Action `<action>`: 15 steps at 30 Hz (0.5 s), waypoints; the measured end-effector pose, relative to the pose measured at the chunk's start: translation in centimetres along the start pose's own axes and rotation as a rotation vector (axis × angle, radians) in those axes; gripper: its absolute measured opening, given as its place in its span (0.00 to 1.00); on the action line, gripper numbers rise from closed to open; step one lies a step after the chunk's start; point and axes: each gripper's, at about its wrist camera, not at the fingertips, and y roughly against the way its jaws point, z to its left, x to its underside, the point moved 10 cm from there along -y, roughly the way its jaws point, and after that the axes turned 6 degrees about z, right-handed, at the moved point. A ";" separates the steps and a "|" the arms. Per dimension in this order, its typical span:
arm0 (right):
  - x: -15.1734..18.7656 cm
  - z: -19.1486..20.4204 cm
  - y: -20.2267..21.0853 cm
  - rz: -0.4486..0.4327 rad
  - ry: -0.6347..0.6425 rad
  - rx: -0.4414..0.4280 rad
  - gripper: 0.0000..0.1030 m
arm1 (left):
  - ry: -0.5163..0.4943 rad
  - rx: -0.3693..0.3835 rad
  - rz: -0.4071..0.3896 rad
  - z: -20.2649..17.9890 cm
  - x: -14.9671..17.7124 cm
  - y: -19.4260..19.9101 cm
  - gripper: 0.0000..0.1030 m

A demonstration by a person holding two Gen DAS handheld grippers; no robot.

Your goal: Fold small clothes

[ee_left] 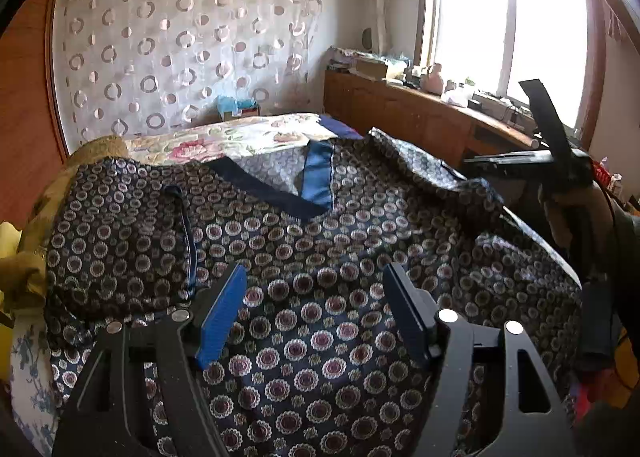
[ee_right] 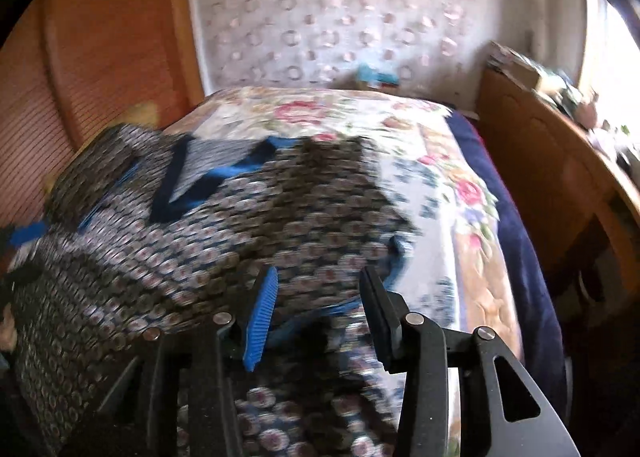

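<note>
The shirt, dark with a ring print and a blue V-neck, lay spread on the floral bed. The left tongs hovered over it, jaws apart. The right tongs stood apart too, gripping nothing, above its hem.

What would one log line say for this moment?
garment: spread on bed | left gripper: open above it | right gripper: open, nothing held

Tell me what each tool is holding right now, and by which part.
Nothing is held. The left tool and right tool both stand open above the patterned shirt, pads not pressing the cloth.
</note>
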 end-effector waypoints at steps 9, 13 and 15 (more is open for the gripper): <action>0.0 -3.3 -6.6 0.125 -0.177 -0.028 0.43 | -0.009 0.007 0.022 -0.3 0.8 -0.4 0.70; -1.0 -2.9 -7.4 0.125 -0.147 -0.019 0.08 | -0.010 0.007 0.024 -0.5 1.0 -0.5 0.70; -1.2 -2.6 -7.6 0.122 -0.108 -0.028 0.06 | -0.010 0.007 0.023 -0.5 1.0 -0.5 0.70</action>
